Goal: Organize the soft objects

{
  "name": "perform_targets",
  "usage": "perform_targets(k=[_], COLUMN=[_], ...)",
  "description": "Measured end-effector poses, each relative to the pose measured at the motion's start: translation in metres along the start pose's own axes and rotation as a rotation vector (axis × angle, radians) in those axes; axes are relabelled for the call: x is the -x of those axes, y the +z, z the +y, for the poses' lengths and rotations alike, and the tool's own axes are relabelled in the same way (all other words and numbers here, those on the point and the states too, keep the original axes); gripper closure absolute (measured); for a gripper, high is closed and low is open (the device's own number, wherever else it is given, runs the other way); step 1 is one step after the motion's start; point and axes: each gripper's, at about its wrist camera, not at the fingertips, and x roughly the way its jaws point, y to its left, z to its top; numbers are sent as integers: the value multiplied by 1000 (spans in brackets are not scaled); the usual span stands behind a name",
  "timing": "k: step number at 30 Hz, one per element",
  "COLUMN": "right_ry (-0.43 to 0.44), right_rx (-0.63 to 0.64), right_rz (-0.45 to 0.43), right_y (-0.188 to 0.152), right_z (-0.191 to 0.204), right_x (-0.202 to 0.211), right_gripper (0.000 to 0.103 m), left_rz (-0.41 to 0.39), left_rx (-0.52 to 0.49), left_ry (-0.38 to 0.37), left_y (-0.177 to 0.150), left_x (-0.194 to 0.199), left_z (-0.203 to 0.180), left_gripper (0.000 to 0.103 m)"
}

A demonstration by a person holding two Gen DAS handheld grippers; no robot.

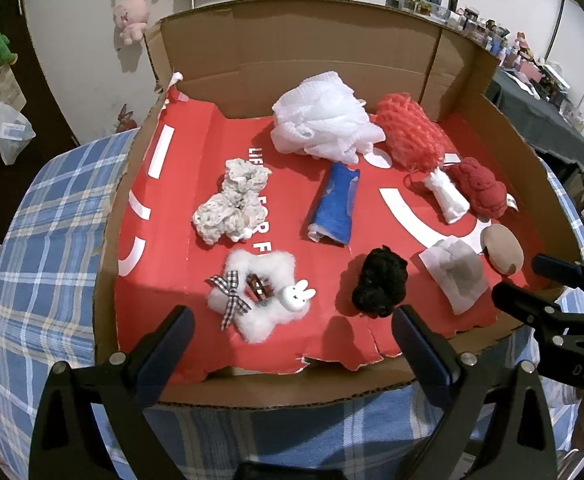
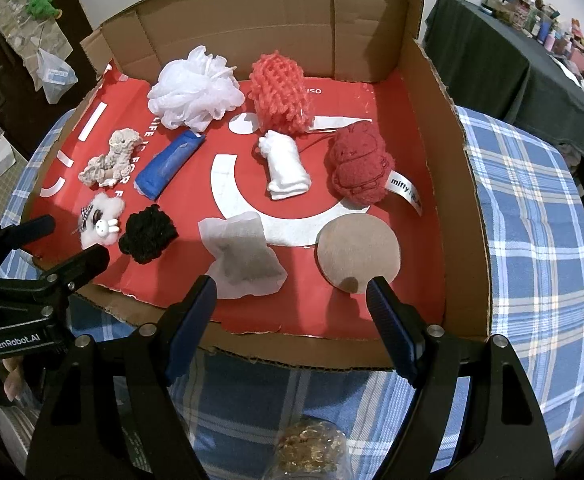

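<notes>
Both grippers hang at the near edge of the cardboard tray [image 2: 431, 168], jaws spread apart, nothing held. Left gripper [image 1: 292, 332] sits over the near-left part, right gripper [image 2: 292, 298] over the near-right. Soft items lie in three rough rows on the red liner, none touching a finger. Far row: white mesh pouf [image 2: 196, 88], coral knit piece [image 2: 280, 92]. Middle: cream crochet piece [image 2: 110, 158], blue roll [image 2: 170, 164], white rolled cloth [image 2: 286, 168], red plush [image 2: 357, 166]. Near: white fluffy clip with bunny [image 1: 260, 296], black yarn ball [image 1: 379, 284], grey-white sachet [image 2: 244, 260], tan round pad [image 2: 357, 254]. Layout fits either a finished arrangement or a spread awaiting sorting; can't tell which. Geometry that matters: black ball and fluffy clip lie dead ahead of the left gripper; sachet and tan pad dead ahead of the right. Blue roll's long axis runs near-to-far, slightly diagonal, roughly in line with the left jaws, so a grasp across its width needs no wrist turn.
</notes>
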Motion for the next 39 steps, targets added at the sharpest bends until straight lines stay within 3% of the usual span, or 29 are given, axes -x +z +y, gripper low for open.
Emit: perform_targets(k=[39], right_ry=[-9], right_rx=[2], right_rz=[-4], right_y=[-1], right_z=[0], right_x=[0], right_gripper=[26], left_rz=[3], left_rx=[5], left_ry=[24], left_y=[-1], left_x=[-2], left_z=[1], left_gripper=[2])
